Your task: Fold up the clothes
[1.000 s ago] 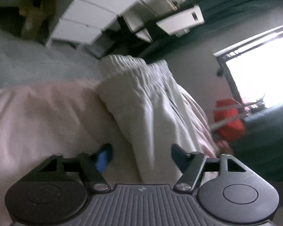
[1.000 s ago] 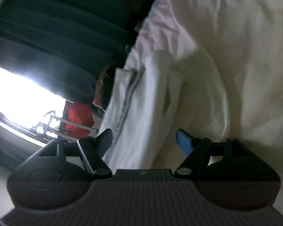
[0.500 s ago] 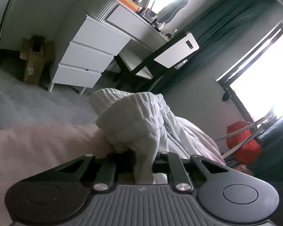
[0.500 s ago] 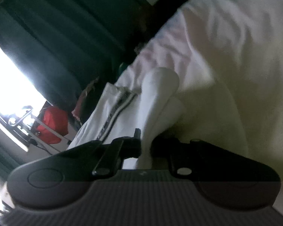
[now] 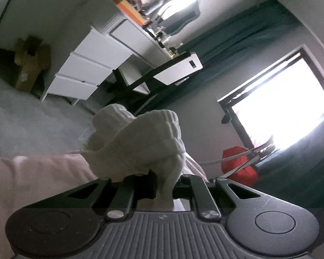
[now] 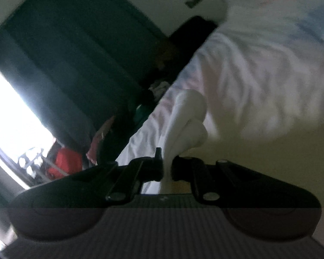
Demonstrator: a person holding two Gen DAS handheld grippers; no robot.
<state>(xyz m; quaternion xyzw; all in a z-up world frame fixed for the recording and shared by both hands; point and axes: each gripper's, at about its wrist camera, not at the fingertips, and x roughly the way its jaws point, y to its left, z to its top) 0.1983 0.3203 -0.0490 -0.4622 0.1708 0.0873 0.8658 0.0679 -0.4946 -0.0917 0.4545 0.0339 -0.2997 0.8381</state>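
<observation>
The white garment's ribbed waistband bunches up in the left wrist view, lifted off the pink bed sheet. My left gripper pinches a fold of it, its jaws still closing on the cloth. In the right wrist view another white part of the garment rises in two rounded folds over the pale sheet. My right gripper is shut on a thin fold of it. The rest of the garment is hidden below both grippers.
Beyond the bed lie grey carpet, a white drawer unit, a black-framed chair and a cardboard box. A bright window, dark curtains and a red bag stand past the bed's edge.
Both grippers went from open around the garment to shut on its folds, then rose, pulling the white cloth up off the bed. Both views tilted up toward the room.
</observation>
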